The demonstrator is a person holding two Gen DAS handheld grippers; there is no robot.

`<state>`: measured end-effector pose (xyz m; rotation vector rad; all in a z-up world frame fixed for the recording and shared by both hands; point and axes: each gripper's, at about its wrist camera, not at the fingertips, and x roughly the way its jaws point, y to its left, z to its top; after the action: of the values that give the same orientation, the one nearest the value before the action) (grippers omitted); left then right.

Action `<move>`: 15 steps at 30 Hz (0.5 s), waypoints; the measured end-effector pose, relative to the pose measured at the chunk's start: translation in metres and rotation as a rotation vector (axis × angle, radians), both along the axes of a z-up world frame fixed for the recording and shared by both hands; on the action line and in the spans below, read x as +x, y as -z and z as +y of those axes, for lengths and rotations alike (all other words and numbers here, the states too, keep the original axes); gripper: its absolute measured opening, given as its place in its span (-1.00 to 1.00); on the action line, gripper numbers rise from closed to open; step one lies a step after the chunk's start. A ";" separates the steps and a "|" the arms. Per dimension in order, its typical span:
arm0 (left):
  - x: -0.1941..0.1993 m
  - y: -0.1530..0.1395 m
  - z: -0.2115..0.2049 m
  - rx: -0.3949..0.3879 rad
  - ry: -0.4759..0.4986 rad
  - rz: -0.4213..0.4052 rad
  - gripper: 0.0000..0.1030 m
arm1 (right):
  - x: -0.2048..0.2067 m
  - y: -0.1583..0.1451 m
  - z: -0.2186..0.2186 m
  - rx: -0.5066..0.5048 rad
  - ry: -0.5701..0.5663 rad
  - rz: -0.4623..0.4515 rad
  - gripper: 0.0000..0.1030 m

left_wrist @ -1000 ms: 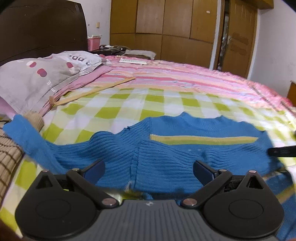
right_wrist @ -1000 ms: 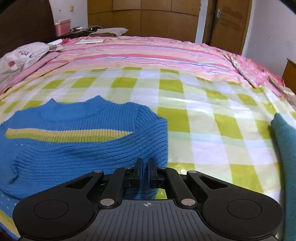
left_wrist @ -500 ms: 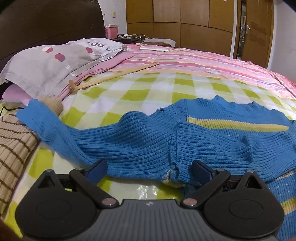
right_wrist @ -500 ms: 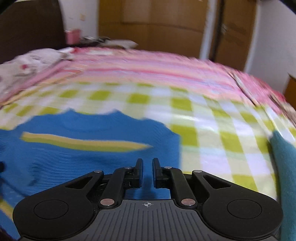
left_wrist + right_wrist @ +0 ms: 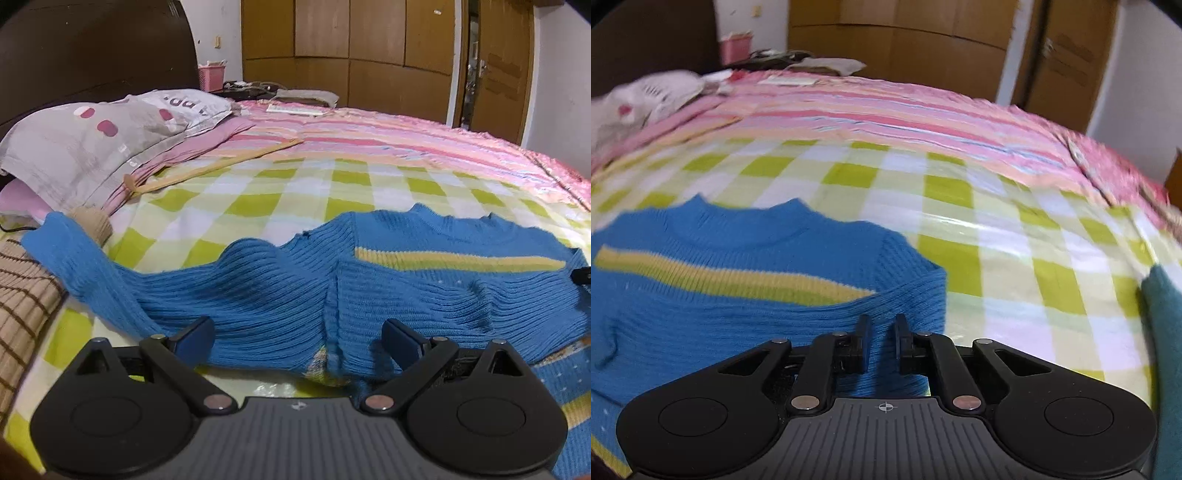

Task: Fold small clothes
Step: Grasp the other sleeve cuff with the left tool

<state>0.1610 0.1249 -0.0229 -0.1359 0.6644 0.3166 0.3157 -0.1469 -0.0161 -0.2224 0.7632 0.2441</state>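
Note:
A small blue ribbed sweater (image 5: 424, 295) with a yellow chest stripe lies on the green-checked sheet. Its left sleeve (image 5: 85, 266) stretches out to the left over a brown checked cloth. My left gripper (image 5: 297, 336) is open wide, low over the sweater's near edge, holding nothing. In the right wrist view the sweater (image 5: 738, 295) fills the left, its right sleeve folded across the chest. My right gripper (image 5: 882, 326) has its jaws a small gap apart over the folded sleeve, gripping nothing. Its tip (image 5: 581, 275) shows at the right edge of the left wrist view.
Grey pillows (image 5: 92, 144) and a wooden stick (image 5: 214, 168) lie at the left by the dark headboard. A brown checked cloth (image 5: 22, 295) lies at the near left. A teal garment (image 5: 1163, 332) lies at the right. A pink striped blanket (image 5: 886, 114) covers the far bed; wardrobes stand behind.
My right gripper has opened a little and let go of the folded right sleeve. My left gripper has swung left toward the outstretched left sleeve, staying open.

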 end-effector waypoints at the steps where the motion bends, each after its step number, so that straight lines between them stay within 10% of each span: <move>1: 0.000 -0.001 -0.001 0.000 0.007 -0.006 0.99 | 0.002 -0.001 -0.003 -0.002 0.025 -0.008 -0.83; 15: -0.008 0.001 0.002 0.012 -0.018 0.024 0.99 | -0.027 -0.018 0.000 -0.053 0.028 -0.121 -0.76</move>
<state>0.1532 0.1273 -0.0236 -0.1275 0.6849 0.3397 0.2886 -0.1470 0.0024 -0.2742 0.6532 0.1825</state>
